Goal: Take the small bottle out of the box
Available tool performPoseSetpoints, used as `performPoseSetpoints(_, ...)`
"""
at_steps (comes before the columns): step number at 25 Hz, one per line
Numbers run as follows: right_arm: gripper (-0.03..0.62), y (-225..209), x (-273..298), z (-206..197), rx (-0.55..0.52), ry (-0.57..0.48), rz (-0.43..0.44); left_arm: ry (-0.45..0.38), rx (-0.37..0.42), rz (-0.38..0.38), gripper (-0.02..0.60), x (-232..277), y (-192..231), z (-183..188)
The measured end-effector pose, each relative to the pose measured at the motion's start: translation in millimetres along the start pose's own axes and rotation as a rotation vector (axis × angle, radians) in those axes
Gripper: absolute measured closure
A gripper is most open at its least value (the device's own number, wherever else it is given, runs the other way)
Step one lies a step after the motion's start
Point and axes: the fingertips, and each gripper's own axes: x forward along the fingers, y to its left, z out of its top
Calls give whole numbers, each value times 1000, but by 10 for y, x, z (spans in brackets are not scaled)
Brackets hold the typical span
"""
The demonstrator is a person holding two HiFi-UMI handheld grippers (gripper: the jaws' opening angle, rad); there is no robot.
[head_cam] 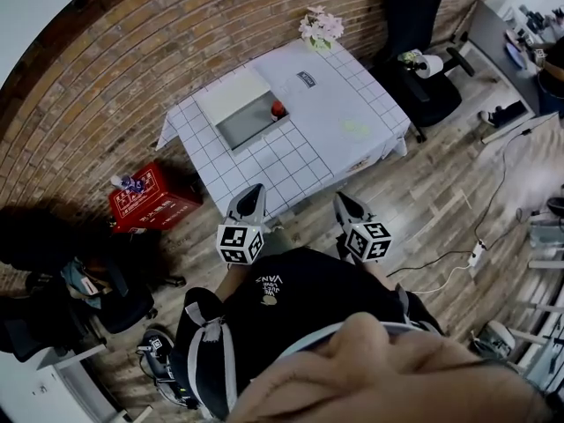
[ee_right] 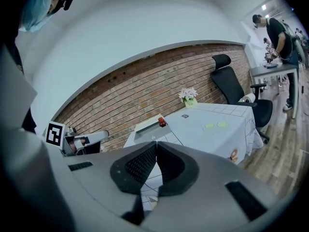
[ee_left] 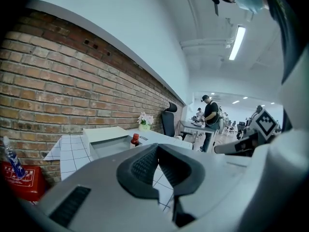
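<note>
Brick-walled room, white grid-cloth worktop (head_cam: 339, 126): the small red-capped bottle (head_cam: 278, 108) stands upright inside the open grey box (head_cam: 240, 127), well ahead of my left hand-held gripper (ee_left: 158, 151) and right hand-held gripper (ee_right: 155, 146), both closed on nothing, the left apparently nearer.

table (head_cam: 335, 117): white grid cloth | flowers (head_cam: 320, 27): on far edge | red case (head_cam: 152, 199): floor, left of table | office chair (head_cam: 423, 69): right

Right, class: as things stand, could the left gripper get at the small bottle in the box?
Probably not yet. The left gripper is shut and held short of the table. Otherwise the way looks free: the box is open on top and nothing covers the small bottle.
</note>
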Motion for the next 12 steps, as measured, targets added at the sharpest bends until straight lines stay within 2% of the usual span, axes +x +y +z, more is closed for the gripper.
performPoseSetpoints(3,591,-14,129,59,10,-6,-6,15,6,-8,571,114,114,26)
performPoseSetpoints(7,591,-10,311,189,16,-12,-19,35,57,-31,571,317,265,155)
performPoseSetpoints(12,591,4,540,400,55,-66,-30,21,83,-52,571,508,483,366)
